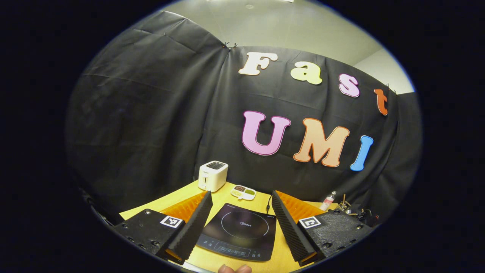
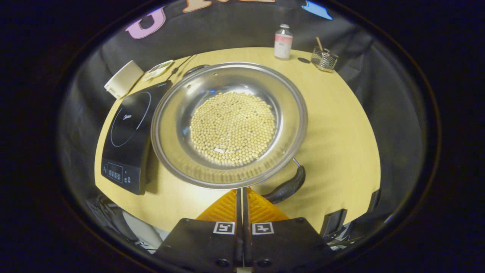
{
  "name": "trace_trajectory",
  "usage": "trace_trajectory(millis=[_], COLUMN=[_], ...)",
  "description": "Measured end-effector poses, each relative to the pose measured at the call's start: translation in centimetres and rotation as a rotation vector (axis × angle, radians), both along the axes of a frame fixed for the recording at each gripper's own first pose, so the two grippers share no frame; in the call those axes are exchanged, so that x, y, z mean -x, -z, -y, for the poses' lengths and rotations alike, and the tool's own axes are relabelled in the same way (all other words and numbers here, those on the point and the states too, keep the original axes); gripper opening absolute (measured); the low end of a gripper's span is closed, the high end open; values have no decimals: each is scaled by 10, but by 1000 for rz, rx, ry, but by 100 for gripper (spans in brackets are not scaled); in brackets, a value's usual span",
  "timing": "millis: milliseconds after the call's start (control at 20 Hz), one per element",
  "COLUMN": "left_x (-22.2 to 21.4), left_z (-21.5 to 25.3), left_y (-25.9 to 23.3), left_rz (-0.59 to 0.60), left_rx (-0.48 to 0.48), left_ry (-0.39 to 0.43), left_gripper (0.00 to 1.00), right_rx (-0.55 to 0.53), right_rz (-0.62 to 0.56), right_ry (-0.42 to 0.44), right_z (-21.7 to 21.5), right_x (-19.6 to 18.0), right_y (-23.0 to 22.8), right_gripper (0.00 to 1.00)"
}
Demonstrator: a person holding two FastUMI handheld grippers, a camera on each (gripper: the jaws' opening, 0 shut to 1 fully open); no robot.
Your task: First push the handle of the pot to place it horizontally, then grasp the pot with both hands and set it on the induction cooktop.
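Note:
A steel pot (image 2: 291, 113) holding pale beans (image 2: 233, 129) rests on the yellow table (image 2: 341, 125) in the right gripper view. Its dark handle (image 2: 288, 185) juts from the near rim toward the lower right, lying at a slant. My right gripper (image 2: 242, 189) is shut, its tips right at the pot's near rim, just left of the handle. The black induction cooktop (image 2: 129, 132) lies to the pot's left, and the pot's rim overhangs its edge. In the left gripper view my left gripper (image 1: 240, 194) stands open above the cooktop (image 1: 242, 231), with nothing between its fingers.
A white toaster (image 1: 212, 175) and a small divided dish (image 1: 243, 192) sit behind the cooktop, whose cord (image 1: 268, 203) runs back. A small bottle (image 2: 283, 41) and a wire holder (image 2: 324, 58) stand at the table's far edge. A person's fingertips (image 1: 235, 269) show at the bottom.

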State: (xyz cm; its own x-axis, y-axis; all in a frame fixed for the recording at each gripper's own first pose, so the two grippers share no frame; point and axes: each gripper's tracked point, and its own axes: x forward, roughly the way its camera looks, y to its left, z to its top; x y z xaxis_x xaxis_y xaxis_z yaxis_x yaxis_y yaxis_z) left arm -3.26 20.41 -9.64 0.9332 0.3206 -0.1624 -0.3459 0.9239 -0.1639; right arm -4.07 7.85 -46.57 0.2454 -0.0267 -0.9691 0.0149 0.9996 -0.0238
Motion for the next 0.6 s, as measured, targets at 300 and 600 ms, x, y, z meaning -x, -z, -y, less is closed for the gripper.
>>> trace_trajectory(millis=[300, 600], left_x=[-9, -18], left_z=[19, 41], left_y=[0, 2], left_rz=[-2, -5], left_rx=[-5, -23], left_ry=[-19, -40], left_gripper=[92, 96], right_rx=[-9, -8], right_rz=[13, 42], right_ry=[73, 49], right_z=[40, 68], right_x=[-17, -43], right_y=[-1, -2], right_gripper=[0, 0])
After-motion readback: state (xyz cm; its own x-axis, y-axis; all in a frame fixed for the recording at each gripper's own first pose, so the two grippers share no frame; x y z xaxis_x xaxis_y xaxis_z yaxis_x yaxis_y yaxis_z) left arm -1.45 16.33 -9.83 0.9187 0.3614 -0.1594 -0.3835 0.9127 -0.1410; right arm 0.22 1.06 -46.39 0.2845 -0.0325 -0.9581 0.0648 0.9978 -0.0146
